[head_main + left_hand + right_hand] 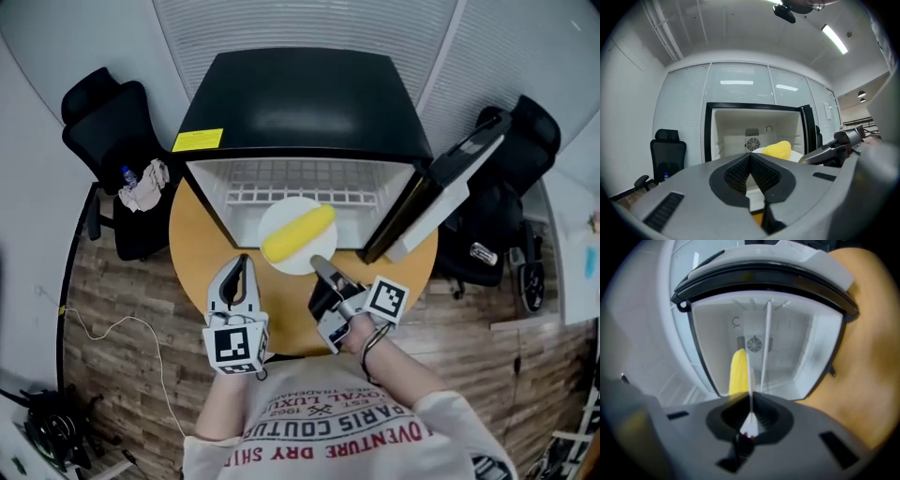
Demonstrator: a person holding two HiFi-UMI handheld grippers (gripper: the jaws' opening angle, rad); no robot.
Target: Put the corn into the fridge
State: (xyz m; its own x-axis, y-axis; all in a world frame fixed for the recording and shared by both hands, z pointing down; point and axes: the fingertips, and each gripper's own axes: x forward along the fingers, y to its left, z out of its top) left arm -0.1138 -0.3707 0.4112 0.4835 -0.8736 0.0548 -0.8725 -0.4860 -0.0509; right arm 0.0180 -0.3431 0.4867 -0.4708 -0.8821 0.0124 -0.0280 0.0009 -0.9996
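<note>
Corn [298, 232] on plate [281, 213], rim pinched in right tool [320, 265]. Best keep plate level, slide straight into fridge [300, 94], clear of door [433, 199]. Left tool [242, 264] closed, empty.

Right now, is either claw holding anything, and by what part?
The right gripper pinches the white plate by its near rim; the corn lies on it. The left gripper holds nothing.

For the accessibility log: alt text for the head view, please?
Seen from above, the right gripper clamps the rim of a white plate carrying a yellow corn cob at the mouth of an open black fridge on a round wooden table. The left gripper, jaws shut and empty, hovers beside the plate.
</note>
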